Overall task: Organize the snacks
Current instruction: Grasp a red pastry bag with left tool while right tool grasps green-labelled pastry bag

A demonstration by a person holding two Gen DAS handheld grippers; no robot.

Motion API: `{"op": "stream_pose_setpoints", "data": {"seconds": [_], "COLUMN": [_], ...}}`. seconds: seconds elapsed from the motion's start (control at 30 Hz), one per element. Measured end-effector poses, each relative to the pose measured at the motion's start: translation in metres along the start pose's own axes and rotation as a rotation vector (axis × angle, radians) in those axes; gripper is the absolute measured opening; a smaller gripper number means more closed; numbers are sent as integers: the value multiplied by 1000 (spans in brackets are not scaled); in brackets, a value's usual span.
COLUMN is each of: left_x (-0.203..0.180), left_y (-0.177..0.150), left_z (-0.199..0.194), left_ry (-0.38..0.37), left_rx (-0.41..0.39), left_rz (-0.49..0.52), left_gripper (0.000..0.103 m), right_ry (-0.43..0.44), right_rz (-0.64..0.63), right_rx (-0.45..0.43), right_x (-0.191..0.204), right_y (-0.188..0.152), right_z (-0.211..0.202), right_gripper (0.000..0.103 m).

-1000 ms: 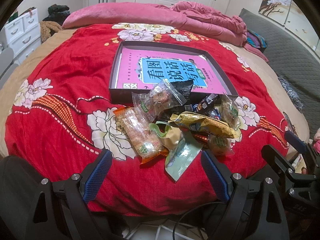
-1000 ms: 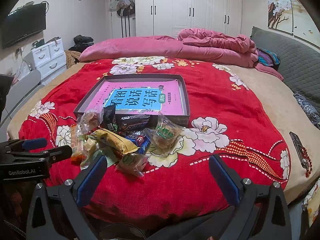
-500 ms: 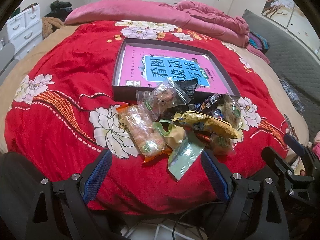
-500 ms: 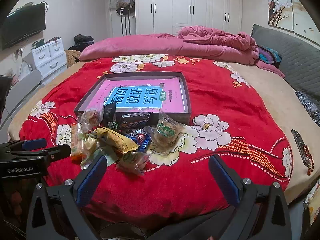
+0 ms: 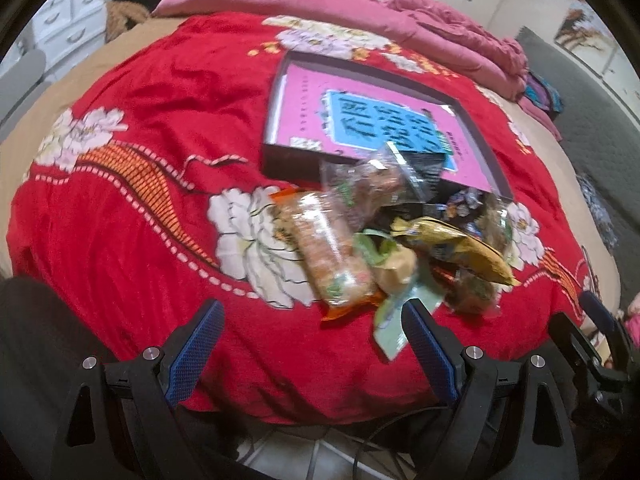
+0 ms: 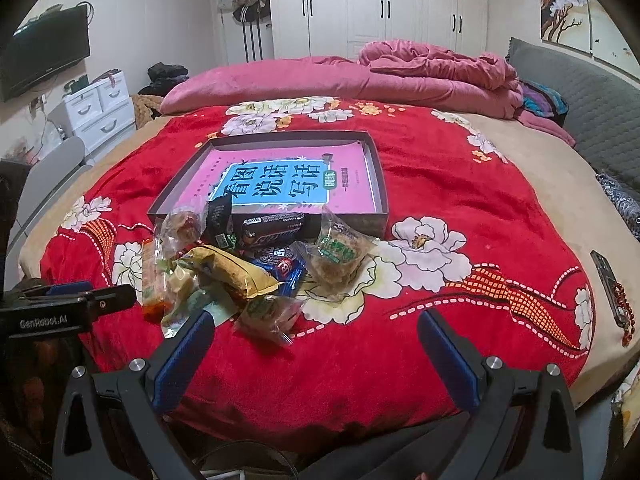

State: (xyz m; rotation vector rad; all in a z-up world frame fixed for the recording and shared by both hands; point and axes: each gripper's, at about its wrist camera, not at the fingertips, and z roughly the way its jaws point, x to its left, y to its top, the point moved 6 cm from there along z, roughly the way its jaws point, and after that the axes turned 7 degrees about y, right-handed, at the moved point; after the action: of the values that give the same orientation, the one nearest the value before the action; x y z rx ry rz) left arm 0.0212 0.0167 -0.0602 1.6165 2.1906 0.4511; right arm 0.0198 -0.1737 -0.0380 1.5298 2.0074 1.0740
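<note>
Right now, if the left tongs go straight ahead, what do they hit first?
Probably the long clear-wrapped snack with orange ends at the near edge of the snack pile; the open left tongs point just below it. Depth is uncertain.

Both wrist views low at the bed's foot, facing the headboard, sharing snack pile and tray

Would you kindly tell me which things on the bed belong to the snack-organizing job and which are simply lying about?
For the job:
- pile of snack packets
- shallow box behind the pile, pink book inside
- left tongs, open
- right tongs, open

Just lying about:
- pink quilt
- dark remote-like object near the bed's right edge
- red floral blanket
</note>
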Motion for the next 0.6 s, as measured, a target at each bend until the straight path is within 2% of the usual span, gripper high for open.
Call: {"op": "stream_pose_setpoints", "data": {"seconds": [0.17,0.4,0.6], "left_x": [9,13,0], "left_y": [4,3,11], "left_z": [13,38,41], "left_ry": [6,-5,-18], "left_rx": [29,111,90], "left_rz": [-31,-55,-34], "left_gripper": [91,90,90], "right_ry": [19,30,34], "right_rz": [21,42,59], "right_rx": [21,59,86], "right_x": [0,-3,-5], "right_y": [-1,-3,-6], "right_z": [5,17,23], "right_gripper": [102,102,102]}}
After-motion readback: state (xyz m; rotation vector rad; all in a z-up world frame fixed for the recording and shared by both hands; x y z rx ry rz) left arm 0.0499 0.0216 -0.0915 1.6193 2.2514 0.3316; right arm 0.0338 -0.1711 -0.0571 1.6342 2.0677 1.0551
